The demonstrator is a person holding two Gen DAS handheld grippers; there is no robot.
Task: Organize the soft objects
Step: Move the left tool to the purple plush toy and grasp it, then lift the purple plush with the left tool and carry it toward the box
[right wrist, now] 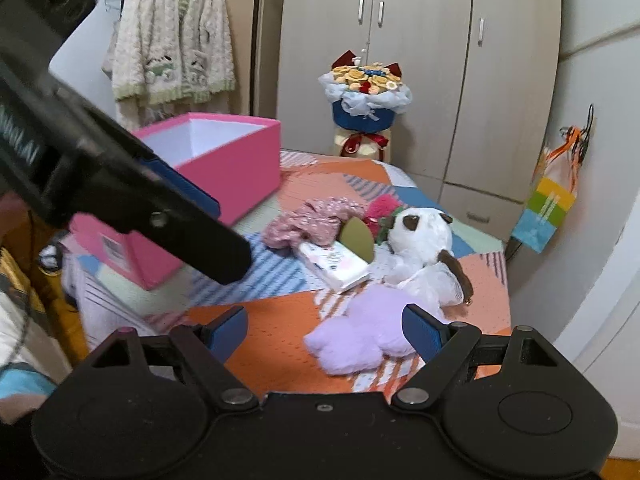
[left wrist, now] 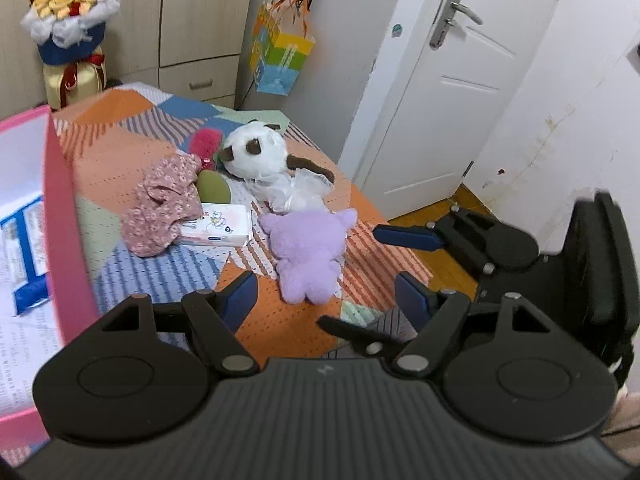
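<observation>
The left hand-held gripper (left wrist: 326, 294) hangs over the bed (left wrist: 120, 152) with jaws apart and nothing between them; the purple plush toy (left wrist: 310, 254) lies just ahead of it; the pink box (left wrist: 60, 200) stands at its left; the right hand-held gripper (right wrist: 324, 330), likewise spread wide and empty, has the same toy just before its right finger.
</observation>
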